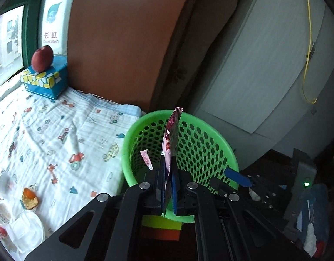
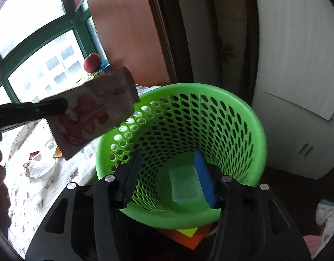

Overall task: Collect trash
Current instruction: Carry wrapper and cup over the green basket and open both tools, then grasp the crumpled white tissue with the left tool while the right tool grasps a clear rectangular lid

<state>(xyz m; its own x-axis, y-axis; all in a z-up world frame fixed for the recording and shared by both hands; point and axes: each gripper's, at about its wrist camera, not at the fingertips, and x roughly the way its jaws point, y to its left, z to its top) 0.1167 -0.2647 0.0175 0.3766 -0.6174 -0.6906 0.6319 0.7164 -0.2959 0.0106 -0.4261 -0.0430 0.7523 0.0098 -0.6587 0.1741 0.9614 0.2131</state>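
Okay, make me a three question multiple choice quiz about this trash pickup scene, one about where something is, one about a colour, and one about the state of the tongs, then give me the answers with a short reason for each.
1. Where is the apple?
A. In the basket
B. On the tissue box by the window
C. In the right tongs

2. What colour is the basket?
A. Green
B. Red
C. White

3. What are the left tongs doing?
A. Standing open and empty
B. Shut on a wrapper above the basket
C. Shut on the apple

Answers:
1. B: the apple sits on top of the tissue box next to the window.
2. A: the perforated basket is bright green in both views.
3. B: the left tongs pinch the pink wrapper upright over the basket, while the right tongs stand open with nothing between them.
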